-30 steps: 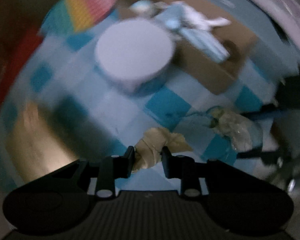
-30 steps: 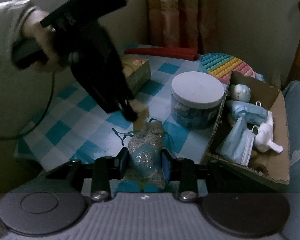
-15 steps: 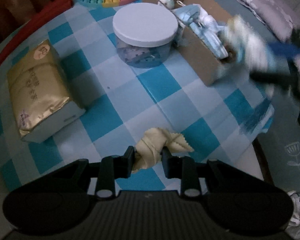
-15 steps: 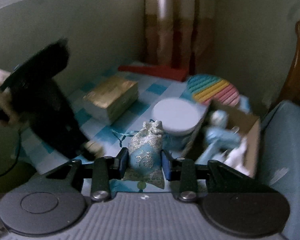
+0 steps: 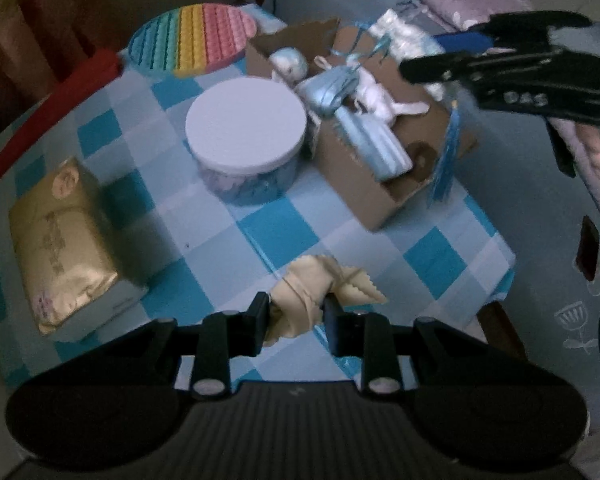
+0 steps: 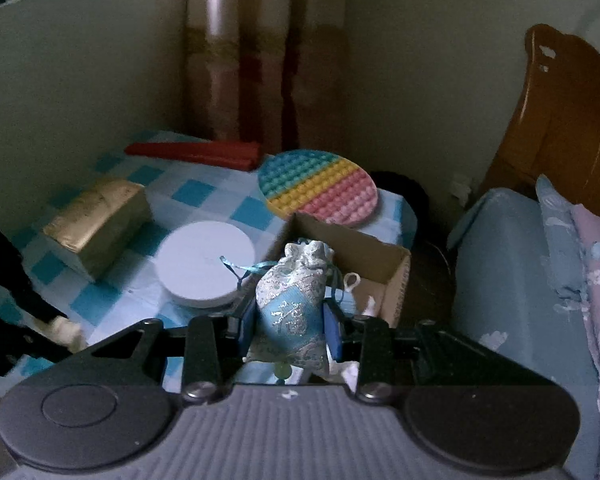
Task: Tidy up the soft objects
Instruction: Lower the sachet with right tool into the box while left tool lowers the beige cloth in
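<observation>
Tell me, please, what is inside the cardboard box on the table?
Inside the cardboard box lie a folded light-blue cloth, a white soft toy and a pale round item. Whatever lies beneath them is covered.

A cream cloth sachet [image 5: 300, 300], tied with string and pinked along 1 flap, hangs above the near edge of the blue-checked tablecloth [image 5: 268, 232]. A pale blue brocade drawstring pouch [image 6: 294, 312] with silver embroidery stands upright over the cardboard box [image 6: 396, 276], which sits at the tablecloth's right edge holding more pale blue and white soft items.
</observation>
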Demonstrator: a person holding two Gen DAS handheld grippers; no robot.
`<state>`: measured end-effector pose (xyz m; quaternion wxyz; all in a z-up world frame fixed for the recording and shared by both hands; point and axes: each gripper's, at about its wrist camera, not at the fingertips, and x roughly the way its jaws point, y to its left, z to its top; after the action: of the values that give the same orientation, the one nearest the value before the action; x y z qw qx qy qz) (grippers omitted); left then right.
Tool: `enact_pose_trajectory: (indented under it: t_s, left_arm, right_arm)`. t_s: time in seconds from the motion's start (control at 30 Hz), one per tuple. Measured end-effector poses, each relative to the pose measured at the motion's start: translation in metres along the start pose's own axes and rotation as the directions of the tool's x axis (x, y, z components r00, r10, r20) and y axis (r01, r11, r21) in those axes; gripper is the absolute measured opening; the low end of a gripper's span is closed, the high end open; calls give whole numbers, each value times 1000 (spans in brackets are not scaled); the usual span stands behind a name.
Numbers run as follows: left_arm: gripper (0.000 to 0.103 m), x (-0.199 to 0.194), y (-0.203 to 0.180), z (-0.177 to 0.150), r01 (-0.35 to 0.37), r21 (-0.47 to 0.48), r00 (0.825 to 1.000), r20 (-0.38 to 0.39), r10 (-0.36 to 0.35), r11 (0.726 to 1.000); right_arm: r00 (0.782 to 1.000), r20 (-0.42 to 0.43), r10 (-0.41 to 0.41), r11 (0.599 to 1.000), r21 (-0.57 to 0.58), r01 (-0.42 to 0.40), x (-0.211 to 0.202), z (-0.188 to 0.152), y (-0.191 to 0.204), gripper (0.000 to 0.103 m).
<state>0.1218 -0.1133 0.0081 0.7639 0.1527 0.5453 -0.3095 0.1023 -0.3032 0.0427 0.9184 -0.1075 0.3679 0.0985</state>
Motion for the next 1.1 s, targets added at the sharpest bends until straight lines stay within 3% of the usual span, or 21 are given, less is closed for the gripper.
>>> enact_pose_trajectory:
  t_s: [0.27,0.53,0.67,0.73,0.83,0.87,0.9,1.1]
  left_arm:
    - [27,-3,-10,20,13,32,1000,27,-14,999]
    - [27,-3,-19,39,29,75,998,52,-33,997]
    - [27,-2,-25,50,32,91,997,62,-37,995]
    - [27,0,-28,55,33,97,997,62,-39,995]
    - [27,4,-32,61,41,100,997,57,-47,994]
    - [27,5,-33,62,44,100,997,56,-50,994]
    - [27,6,-35,63,44,103,997,55,-49,994]
    - [27,11,-46,81,45,125,997,58,-53,991]
  right_arm:
    - [993,-2,-117,992,-38,117,19,6,-12,40]
    - [994,-79,-73,997,5,74,43,-6,-16,40]
    - [989,-89,-119,992,-46,115,53,-17,-13,40]
    - [990,-93,-101,995,-33,99,55,-14,-17,41]
    - [988,-142,-54,998,-39,49,58,-14,-18,65]
    - [988,-137,-67,997,-50,61,56,-15,-16,78]
    - [989,-124,-82,996,-56,76,53,-16,-15,83]
    - [993,-87,-81,997,11,82,33,-17,-28,84]
